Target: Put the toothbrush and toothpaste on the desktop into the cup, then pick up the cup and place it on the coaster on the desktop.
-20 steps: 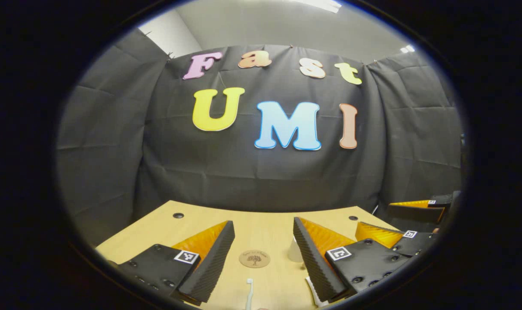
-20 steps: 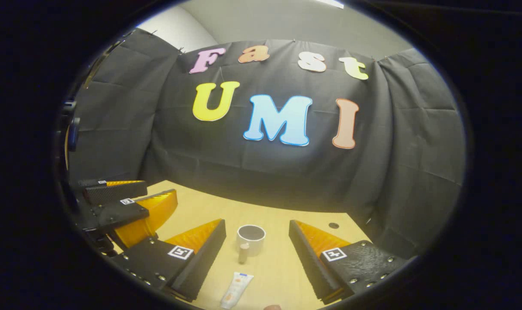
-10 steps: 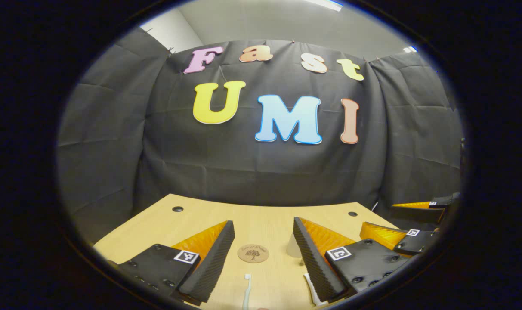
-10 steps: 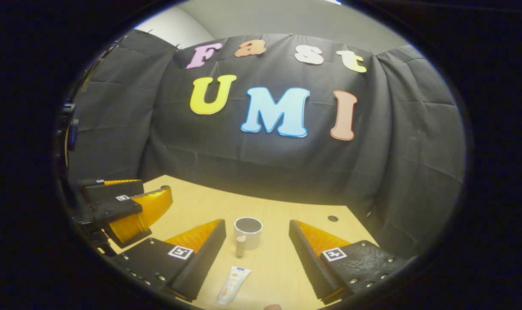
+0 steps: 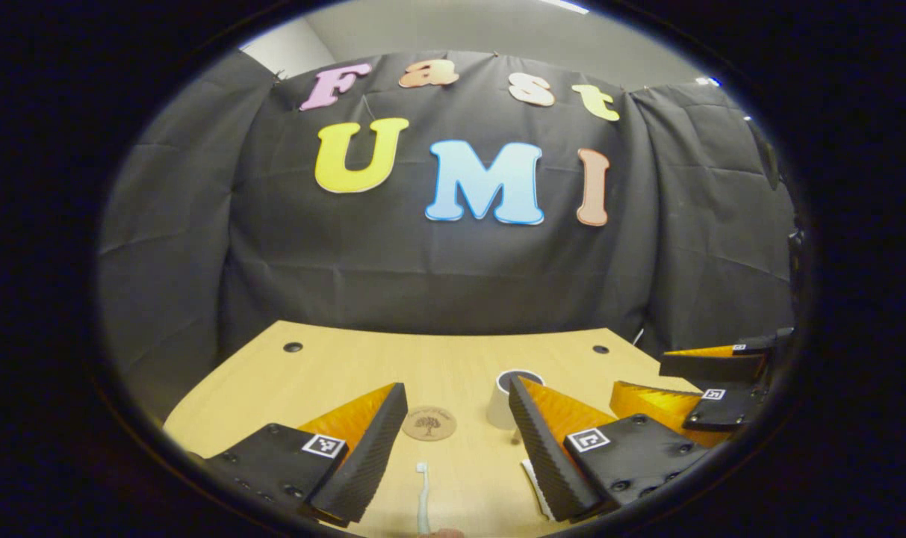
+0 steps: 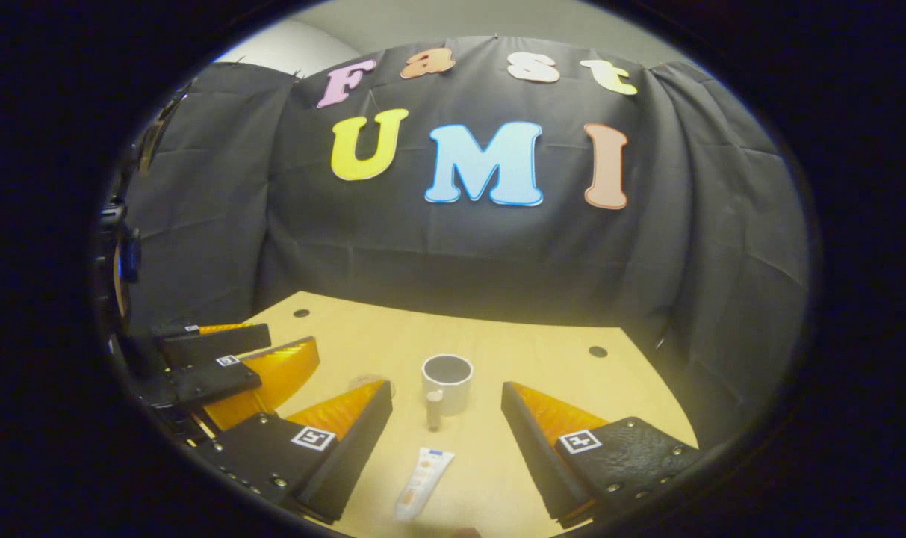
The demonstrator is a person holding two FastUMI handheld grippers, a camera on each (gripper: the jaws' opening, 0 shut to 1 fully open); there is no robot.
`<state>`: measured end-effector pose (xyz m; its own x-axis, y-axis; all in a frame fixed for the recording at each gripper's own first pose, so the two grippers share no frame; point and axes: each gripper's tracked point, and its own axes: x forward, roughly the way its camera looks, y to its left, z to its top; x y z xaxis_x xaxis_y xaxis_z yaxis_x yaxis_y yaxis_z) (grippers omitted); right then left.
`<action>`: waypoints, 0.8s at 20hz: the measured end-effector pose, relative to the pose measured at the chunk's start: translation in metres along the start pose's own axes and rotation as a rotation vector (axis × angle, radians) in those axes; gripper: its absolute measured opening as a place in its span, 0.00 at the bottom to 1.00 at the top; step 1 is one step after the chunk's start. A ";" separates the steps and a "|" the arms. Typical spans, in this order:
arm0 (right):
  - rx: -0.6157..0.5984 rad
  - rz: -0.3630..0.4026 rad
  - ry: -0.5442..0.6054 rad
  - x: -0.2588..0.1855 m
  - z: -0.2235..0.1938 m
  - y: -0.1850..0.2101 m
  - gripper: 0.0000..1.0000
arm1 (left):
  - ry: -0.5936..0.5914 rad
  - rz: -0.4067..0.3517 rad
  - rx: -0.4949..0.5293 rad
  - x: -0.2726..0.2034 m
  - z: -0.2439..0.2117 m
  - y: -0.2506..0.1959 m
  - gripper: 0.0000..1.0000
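In the left gripper view my left gripper (image 5: 457,392) hangs open over the wooden desk (image 5: 326,373). A round brown coaster (image 5: 429,423) lies between its fingers. A white toothbrush (image 5: 422,495) lies nearer the camera, pointing away. The white cup (image 5: 500,400) stands just right of the coaster, half hidden by the right finger. In the right gripper view my right gripper (image 6: 445,388) is open, with the cup (image 6: 447,377) beyond its fingertips, handle towards me. The toothpaste tube (image 6: 423,482) lies flat between the fingers, nearer the camera. The left gripper (image 6: 292,341) is at the left there.
The desk has two small round holes near its back corners (image 5: 293,347) (image 5: 600,349). The booth's black cloth wall stands right behind the back edge. The right gripper (image 5: 639,373) hangs open at the far right of the left gripper view.
Both views have tipped downward, so more of the desk shows. The cup's rim has come into sight in the left gripper view. Both grippers stay open; nothing on the desk has moved.
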<state>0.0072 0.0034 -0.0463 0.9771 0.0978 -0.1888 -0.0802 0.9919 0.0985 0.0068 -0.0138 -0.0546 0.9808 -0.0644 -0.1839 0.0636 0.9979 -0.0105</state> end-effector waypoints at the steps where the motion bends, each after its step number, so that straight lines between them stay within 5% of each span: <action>1: 0.005 0.009 0.030 0.001 -0.007 0.001 0.93 | 0.032 -0.005 -0.005 0.003 -0.008 0.001 0.92; 6: 0.028 0.023 0.232 0.018 -0.050 0.008 0.94 | 0.264 -0.006 -0.058 0.019 -0.061 0.007 0.93; 16: 0.059 0.032 0.455 0.040 -0.099 0.010 0.93 | 0.578 0.011 -0.126 0.036 -0.120 0.013 0.92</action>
<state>0.0259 0.0254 -0.1500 0.7878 0.1666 -0.5930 -0.0845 0.9829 0.1639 0.0209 -0.0026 -0.1793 0.7196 -0.0783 -0.6900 -0.0027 0.9933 -0.1156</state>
